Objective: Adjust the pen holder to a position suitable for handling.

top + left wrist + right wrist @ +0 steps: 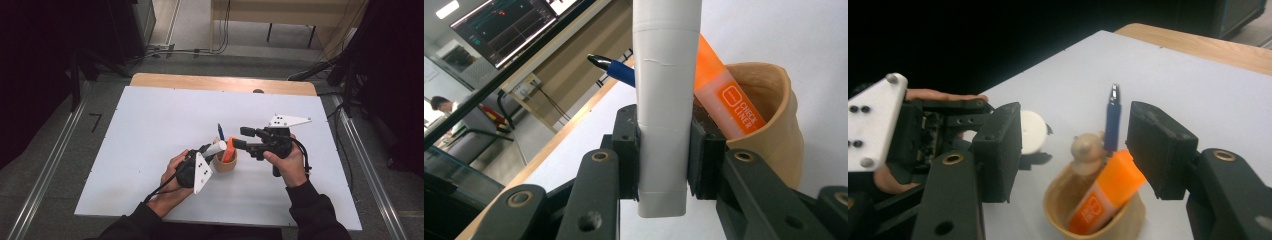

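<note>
Here, white tube [664, 105] clamped crosswise in left tool [664, 150], pointing toward cup [774, 125]

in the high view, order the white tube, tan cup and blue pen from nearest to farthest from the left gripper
1. white tube: clamped in the left gripper.
2. tan cup: just right of it.
3. blue pen: tip sticking up beyond the cup.

tube [664, 100]: white | marker [1105, 197]: orange, white label | pen [1112, 120]: blue | cup [774, 135]: tan | table [165, 125]: white; wood edge
</note>
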`<act>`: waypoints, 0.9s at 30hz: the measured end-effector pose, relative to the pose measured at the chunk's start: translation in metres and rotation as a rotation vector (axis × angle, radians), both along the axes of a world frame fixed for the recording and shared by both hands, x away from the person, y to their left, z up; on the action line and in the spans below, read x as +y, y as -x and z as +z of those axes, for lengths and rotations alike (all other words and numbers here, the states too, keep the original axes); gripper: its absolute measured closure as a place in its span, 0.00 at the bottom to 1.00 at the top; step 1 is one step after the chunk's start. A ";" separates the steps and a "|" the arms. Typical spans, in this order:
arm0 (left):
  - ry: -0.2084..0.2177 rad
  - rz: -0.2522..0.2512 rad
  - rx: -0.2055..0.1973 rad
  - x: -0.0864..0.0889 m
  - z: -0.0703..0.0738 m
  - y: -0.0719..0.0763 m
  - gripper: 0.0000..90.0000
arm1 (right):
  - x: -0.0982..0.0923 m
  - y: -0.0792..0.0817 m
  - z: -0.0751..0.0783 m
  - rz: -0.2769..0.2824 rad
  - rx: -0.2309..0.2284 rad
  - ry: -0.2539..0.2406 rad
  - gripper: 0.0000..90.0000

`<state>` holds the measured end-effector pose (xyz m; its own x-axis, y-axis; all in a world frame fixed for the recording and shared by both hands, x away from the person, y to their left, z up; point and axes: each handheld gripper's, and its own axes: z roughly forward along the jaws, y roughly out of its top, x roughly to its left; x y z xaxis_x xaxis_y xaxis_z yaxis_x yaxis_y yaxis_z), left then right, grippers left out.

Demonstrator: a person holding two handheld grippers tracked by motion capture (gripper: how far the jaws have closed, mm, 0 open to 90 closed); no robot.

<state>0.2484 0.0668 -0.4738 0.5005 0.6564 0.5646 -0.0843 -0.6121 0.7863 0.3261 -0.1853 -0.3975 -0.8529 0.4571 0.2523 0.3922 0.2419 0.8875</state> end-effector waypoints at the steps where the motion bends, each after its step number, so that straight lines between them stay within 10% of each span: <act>1: 0.004 0.001 0.001 0.000 0.000 0.000 0.79 | -0.001 0.000 -0.001 -0.006 -0.002 0.004 0.41; 27: 0.126 -0.040 0.059 0.005 0.011 0.002 0.79 | -0.035 -0.003 -0.034 -0.177 -0.003 0.189 0.35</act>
